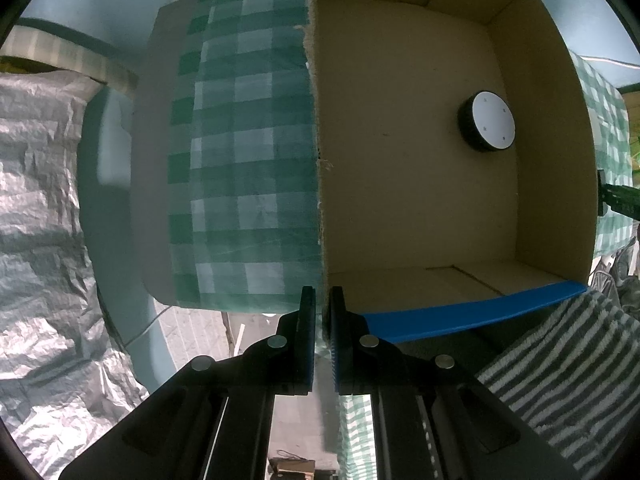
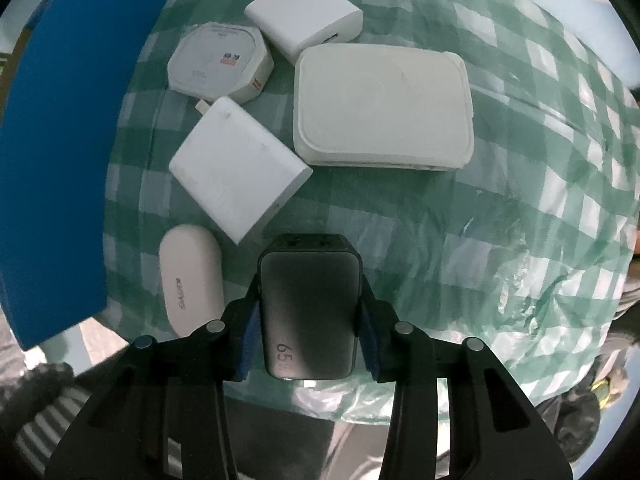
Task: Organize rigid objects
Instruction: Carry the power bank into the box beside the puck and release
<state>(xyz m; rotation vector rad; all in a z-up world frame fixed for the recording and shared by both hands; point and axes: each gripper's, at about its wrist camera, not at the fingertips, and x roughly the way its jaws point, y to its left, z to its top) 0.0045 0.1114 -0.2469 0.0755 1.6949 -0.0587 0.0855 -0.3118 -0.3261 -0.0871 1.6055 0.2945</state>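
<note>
An open cardboard box [image 1: 400, 140] with blue-taped edges stands on the green checked cloth [image 1: 248, 140]. Inside it lies a black round puck with a white top [image 1: 488, 126]. My left gripper [image 1: 322, 300] points down and is shut on the box's near left wall edge. My right gripper [image 2: 310, 292] is shut on a dark grey charger [image 2: 310, 304] marked 65, just above the cloth. On the cloth beyond it lie a white oval case [image 2: 190, 280], a white adapter [image 2: 236, 168], an octagonal white box [image 2: 220, 62], a small white cube charger [image 2: 304, 16] and a large white rounded device [image 2: 384, 106].
The box's blue flap [image 2: 60, 140] fills the left of the right wrist view. A striped towel [image 1: 560, 360] lies below the box's near right corner. Crinkled silver sheeting [image 1: 40, 200] covers the area left of the table. The cloth [image 2: 500, 220] is bare to the right of the white objects.
</note>
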